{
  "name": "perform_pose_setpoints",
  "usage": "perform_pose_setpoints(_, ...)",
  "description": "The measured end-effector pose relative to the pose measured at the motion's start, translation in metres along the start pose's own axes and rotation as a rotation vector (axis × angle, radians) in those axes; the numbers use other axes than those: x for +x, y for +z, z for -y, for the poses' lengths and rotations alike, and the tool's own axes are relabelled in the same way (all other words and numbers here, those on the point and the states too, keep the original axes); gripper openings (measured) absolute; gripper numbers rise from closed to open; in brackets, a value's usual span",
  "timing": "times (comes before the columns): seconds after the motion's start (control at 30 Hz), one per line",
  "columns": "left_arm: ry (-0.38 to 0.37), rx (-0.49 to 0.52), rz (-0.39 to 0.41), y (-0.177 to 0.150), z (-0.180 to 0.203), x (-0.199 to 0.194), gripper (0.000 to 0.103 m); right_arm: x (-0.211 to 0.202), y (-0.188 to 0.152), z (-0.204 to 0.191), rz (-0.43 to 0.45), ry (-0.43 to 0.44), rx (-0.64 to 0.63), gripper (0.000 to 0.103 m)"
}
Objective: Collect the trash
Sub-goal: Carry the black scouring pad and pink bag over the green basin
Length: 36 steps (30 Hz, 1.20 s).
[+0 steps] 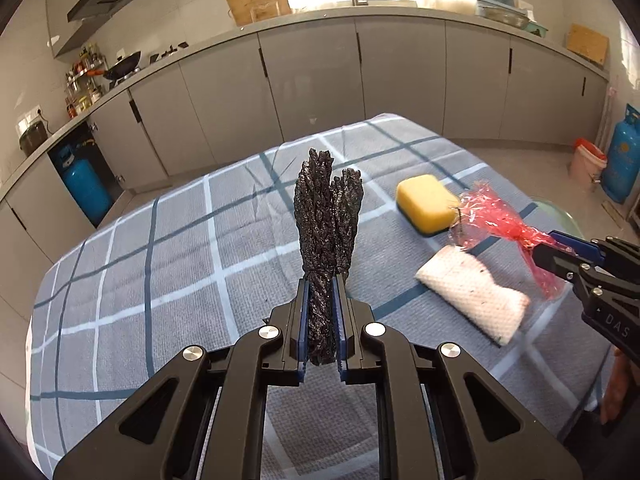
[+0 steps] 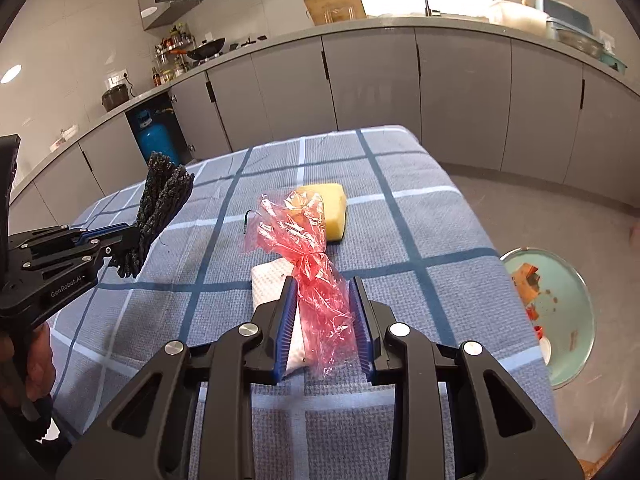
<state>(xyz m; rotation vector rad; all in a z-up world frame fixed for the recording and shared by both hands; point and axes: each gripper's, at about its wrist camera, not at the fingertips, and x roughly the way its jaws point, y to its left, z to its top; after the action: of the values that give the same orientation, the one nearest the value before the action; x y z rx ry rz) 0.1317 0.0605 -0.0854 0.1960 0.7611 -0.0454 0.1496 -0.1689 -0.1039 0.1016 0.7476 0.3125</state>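
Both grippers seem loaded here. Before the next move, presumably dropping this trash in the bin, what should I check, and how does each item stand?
1. Left gripper shut on black wrapper: ok.
2. Right gripper gripping red wrapper: cannot tell; its jaws look loose in the right view.
3. Both wrappers lifted off the cloth: ok.
4. Bin in view, open, below the table edge: ok.
5. Table trash all collected: not ok; the paper towel remains, beside the sponge.

A crumpled black wrapper stands upright, held above the checkered tabletop; a twisted red cellophane wrapper hangs over it, right of the black one.
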Motion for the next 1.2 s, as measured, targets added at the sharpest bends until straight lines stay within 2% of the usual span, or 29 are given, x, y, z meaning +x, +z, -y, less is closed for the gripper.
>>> perform_pose_setpoints(0.33, -0.038, 0.060, 0.061, 0.021, 0.038, -0.023, 0.012, -0.031, 0.006, 0.016, 0.074, -0.032, 0.027, 0.028)
perform_pose_setpoints(0.67, -0.075, 0.108, 0.095, 0.039, 0.072, -0.027, 0.012, -0.056, 0.006, 0.043, 0.123, -0.078, 0.075, 0.028)
perform_pose_setpoints(1.2, -0.136, 0.193, 0.142, 0.064, 0.129, -0.028, 0.012, -0.075, 0.005, 0.092, 0.172, -0.152, 0.160, 0.028)
